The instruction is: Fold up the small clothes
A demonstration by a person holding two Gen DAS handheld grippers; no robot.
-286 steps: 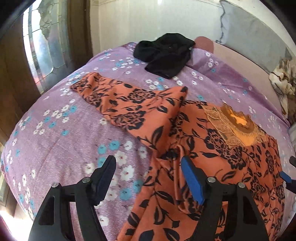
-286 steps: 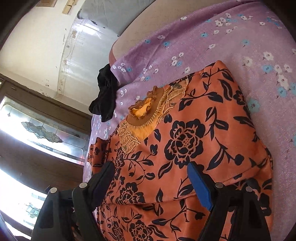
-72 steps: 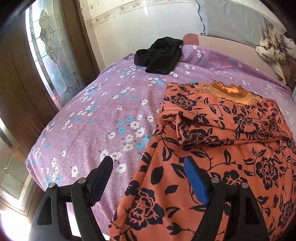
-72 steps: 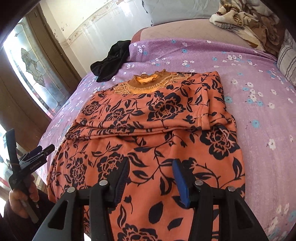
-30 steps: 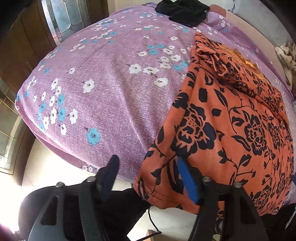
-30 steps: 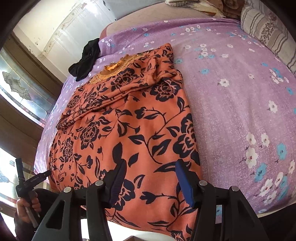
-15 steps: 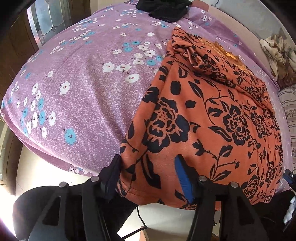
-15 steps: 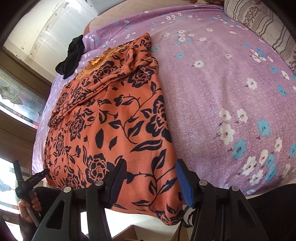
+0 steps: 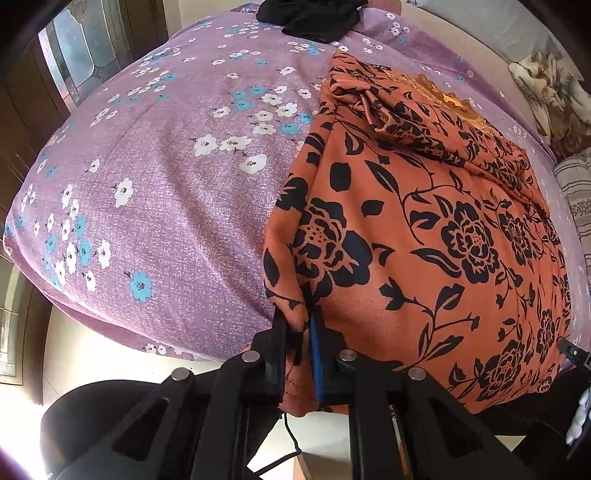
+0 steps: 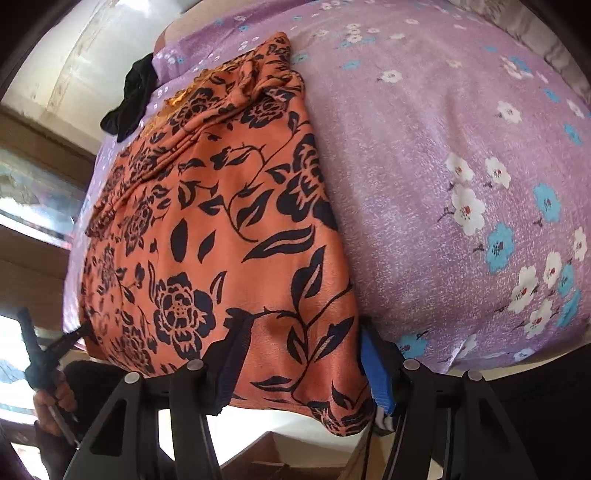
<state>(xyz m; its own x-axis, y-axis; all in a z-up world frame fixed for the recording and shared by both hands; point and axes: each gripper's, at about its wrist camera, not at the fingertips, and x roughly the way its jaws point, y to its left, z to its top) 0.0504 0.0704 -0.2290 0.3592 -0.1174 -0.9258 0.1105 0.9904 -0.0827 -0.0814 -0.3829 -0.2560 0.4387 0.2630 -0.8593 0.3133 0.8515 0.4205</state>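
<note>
An orange dress with black flowers point(image 9: 424, 206) lies on the purple flowered bedspread point(image 9: 166, 166), sleeves folded across its upper part, its hem hanging over the near bed edge. My left gripper point(image 9: 297, 325) is shut on the hem's left corner. In the right wrist view the same dress point(image 10: 221, 206) runs away from me. My right gripper point(image 10: 299, 354) is open, its fingers on either side of the hem's right corner. The left gripper also shows small at the left of that view point(image 10: 48, 350).
A black garment point(image 9: 310, 16) lies at the far end of the bed, also in the right wrist view point(image 10: 133, 99). A crumpled patterned blanket point(image 9: 550, 92) and a striped pillow point(image 9: 576, 192) lie at the far right. A window with patterned glass point(image 9: 81, 51) is at the left.
Both grippers have dropped to the bed's near edge at the hem. My left gripper has shut on the hem's left corner. My right gripper has moved around the right corner, still open.
</note>
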